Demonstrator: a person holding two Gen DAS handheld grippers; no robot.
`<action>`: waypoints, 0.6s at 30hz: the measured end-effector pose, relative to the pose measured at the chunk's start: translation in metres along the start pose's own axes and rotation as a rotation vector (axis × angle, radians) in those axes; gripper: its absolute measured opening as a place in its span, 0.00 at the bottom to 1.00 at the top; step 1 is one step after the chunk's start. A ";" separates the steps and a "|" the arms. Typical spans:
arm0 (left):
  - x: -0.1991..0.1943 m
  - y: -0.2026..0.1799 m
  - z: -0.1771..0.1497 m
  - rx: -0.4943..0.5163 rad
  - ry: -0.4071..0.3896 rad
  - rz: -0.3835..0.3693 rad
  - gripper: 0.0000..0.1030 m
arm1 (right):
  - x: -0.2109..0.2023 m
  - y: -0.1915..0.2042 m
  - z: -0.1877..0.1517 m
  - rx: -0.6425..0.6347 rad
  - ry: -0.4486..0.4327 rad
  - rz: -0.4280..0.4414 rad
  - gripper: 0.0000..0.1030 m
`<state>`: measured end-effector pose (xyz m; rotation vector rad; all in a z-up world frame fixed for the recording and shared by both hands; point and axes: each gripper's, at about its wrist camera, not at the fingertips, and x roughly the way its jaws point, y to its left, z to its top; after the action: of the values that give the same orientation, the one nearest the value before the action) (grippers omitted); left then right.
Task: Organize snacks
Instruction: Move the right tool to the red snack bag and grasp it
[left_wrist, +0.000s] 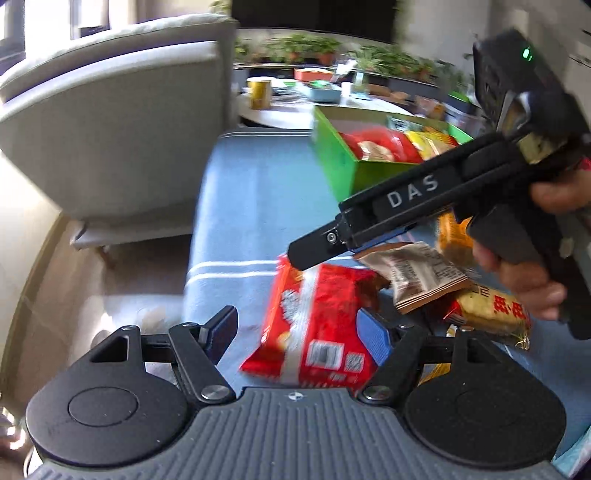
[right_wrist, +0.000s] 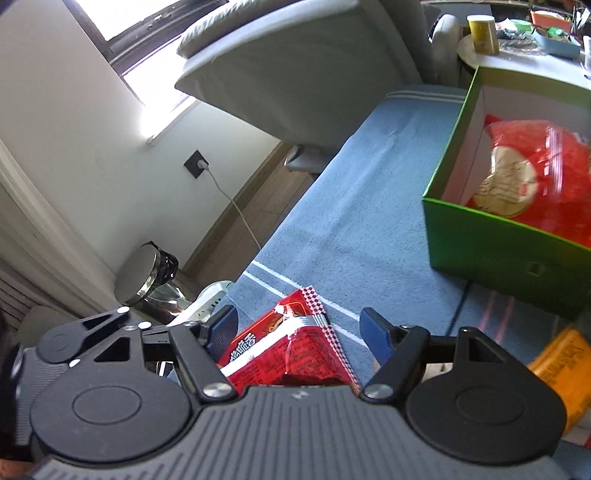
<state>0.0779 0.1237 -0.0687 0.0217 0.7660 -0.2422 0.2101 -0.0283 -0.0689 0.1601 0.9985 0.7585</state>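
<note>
We're low over the blue-clothed desk (right_wrist: 351, 221), and both sets of tongs are spread wide with nothing gripped. The red snack packet (left_wrist: 314, 325) is the thing in play: it lies flat on the cloth, directly ahead of the left tongs (left_wrist: 299, 332) and already partly between their blue pads, its long axis running away from us, barcode end nearest. From the right wrist camera the same red packet (right_wrist: 291, 347) sits in the gap of the right tongs (right_wrist: 299, 328) too, tilted, one checkered sealed edge pointing up and away. In the left view the right tongs' black tip hovers at the packet's far end, just above it or touching; we can't tell which.

So we judge both are close, the left squarer to it.

The green box (right_wrist: 491, 236) stands ahead and to the right, well apart, already holding a red bag with a round cream label and yellow packs. Beside the red packet lie a brown wrapper (left_wrist: 417, 273) with fine print too small to read, and a yellow pack (left_wrist: 491, 310) bearing red Chinese characters. "DAS" reads clearly on the right tool's body. White Chinese characters show on the red packet, blurred.
</note>
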 end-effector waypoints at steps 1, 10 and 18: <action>-0.005 0.002 -0.003 -0.023 -0.001 0.001 0.67 | 0.003 0.001 0.000 0.003 0.006 0.004 0.64; -0.003 0.008 -0.021 -0.191 0.140 -0.142 0.62 | 0.013 0.003 -0.007 0.015 0.067 -0.011 0.64; 0.006 0.034 -0.012 -0.278 0.115 -0.116 0.60 | -0.007 0.002 -0.024 0.090 0.066 -0.022 0.43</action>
<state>0.0822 0.1568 -0.0839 -0.2746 0.9115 -0.2446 0.1879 -0.0361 -0.0761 0.2023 1.0964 0.7035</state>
